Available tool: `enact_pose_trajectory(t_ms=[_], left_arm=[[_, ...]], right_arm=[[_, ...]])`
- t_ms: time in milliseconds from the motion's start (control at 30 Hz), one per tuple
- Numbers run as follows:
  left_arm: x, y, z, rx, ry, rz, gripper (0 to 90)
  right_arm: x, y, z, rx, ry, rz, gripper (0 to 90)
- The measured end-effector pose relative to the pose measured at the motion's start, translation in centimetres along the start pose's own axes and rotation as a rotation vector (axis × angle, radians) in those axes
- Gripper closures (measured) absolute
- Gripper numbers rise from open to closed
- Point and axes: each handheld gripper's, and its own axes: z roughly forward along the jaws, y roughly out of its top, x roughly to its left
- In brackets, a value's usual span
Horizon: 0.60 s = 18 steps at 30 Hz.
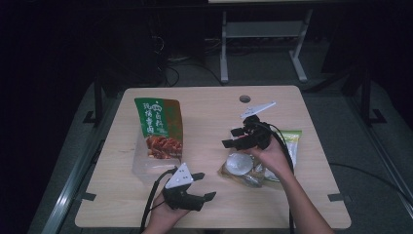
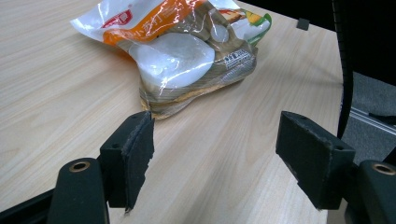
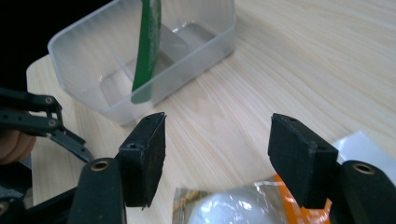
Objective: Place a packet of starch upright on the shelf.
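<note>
high view: both grippers, left (image 1: 204,185) and right (image 1: 234,137), gape wide, holding nothing.

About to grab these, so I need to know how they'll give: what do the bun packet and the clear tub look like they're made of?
The bun packet looks like thin glossy plastic film: it wrinkles and throws sharp highlights, so probably slippery and crushable. The clear tub seems to be frosted, semi-rigid plastic: translucent walls hold a straight rim. The green packet standing in it also looks like shiny film.
</note>
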Motion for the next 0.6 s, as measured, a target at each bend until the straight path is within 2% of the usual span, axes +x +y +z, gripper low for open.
enact_pose_trajectory(t_ms=[133,167,300,600], left_arm=[[0.0,0.0,0.0,0.001,0.001,-0.002,27.4],[0.0,0.0,0.1,0.001,0.001,-0.002,27.4],[0.0,0.0,0.1,0.003,0.000,0.002,27.4],[0.0,0.0,0.1,0.007,-0.003,0.000,27.4]], right_arm=[[-0.4,-0.7,-0.5,-0.004,-0.009,0.006,36.1],[-0.3,-0.8,-0.7,0.000,-0.010,0.021,36.1],[-0.7,-1.4,-1.1,0.017,-0.022,0.024,35.4],[-1.3,-2.7,-2.0,0.012,-0.040,0.054,35.6]])
